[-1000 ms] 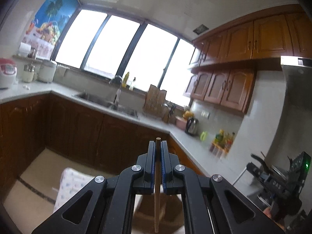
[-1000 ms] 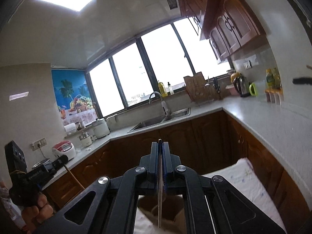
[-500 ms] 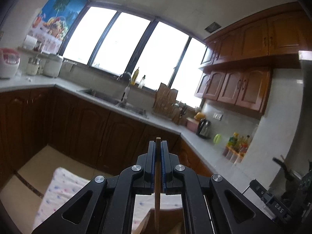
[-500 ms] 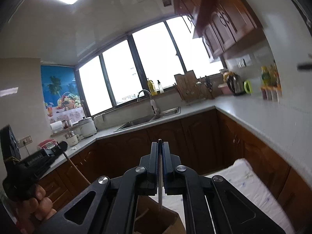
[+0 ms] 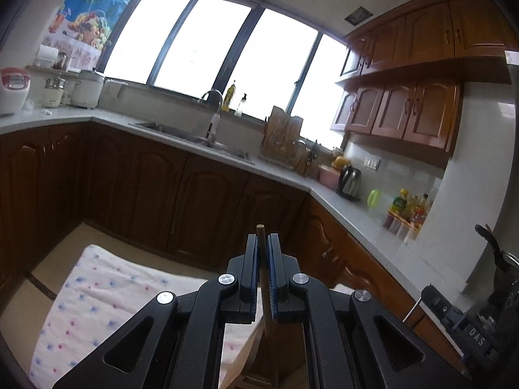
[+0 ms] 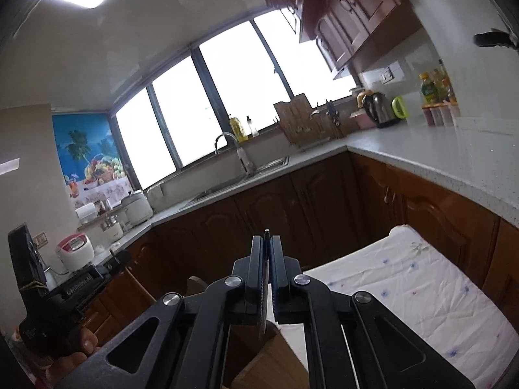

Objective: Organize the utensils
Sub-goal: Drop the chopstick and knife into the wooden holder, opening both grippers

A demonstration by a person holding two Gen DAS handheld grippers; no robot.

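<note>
My left tongs [image 5: 262, 259] pinch a wooden chopstick [image 5: 260, 231] upright; my right tongs [image 6: 266, 259] clamp a thin metal utensil [image 6: 266, 236]. Both point down into the wooden holder [image 6: 272, 363] just below.

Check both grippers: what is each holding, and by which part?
Left gripper clamps a wooden stick just below its top end. Right gripper clamps a thin dark utensil near its top.

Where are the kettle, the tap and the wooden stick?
kettle [image 5: 349, 181], left wrist view, its steel body.
tap [image 5: 212, 95], left wrist view, top of its curved spout.
stick [image 5: 260, 230], left wrist view, tip above the fingers.
</note>
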